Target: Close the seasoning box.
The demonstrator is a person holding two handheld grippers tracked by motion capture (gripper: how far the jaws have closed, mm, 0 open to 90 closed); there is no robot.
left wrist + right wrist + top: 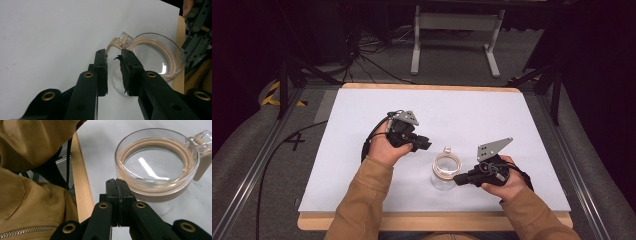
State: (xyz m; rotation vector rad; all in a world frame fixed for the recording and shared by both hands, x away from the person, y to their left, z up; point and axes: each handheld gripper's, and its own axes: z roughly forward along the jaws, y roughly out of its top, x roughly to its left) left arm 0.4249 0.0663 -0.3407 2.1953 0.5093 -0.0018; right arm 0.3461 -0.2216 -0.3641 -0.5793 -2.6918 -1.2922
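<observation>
High view: a clear glass jar [444, 172] with a tan sealing ring and a clear latch stands on the white table [362, 165], toward 6 o'clock of the sheet and slightly right of centre. The left gripper [424, 144] sits at about 10 o'clock from the jar, near it but apart, its jaws pointing toward 4 o'clock. The right gripper [458, 180] lies at 4 o'clock from the jar, its tip just beside the jar's rim.

Left gripper view: the left gripper [114, 66] has its jaws parted by a narrow gap and grips nothing; the jar [172, 62] and its latch [125, 38] lie just past the tips.

Right gripper view: the right gripper [116, 185] has its jaws pressed together with nothing between them. The jar [157, 162] stands just beyond, at 1 o'clock, and a tan sleeve [30, 195] is at 9 o'clock.
</observation>
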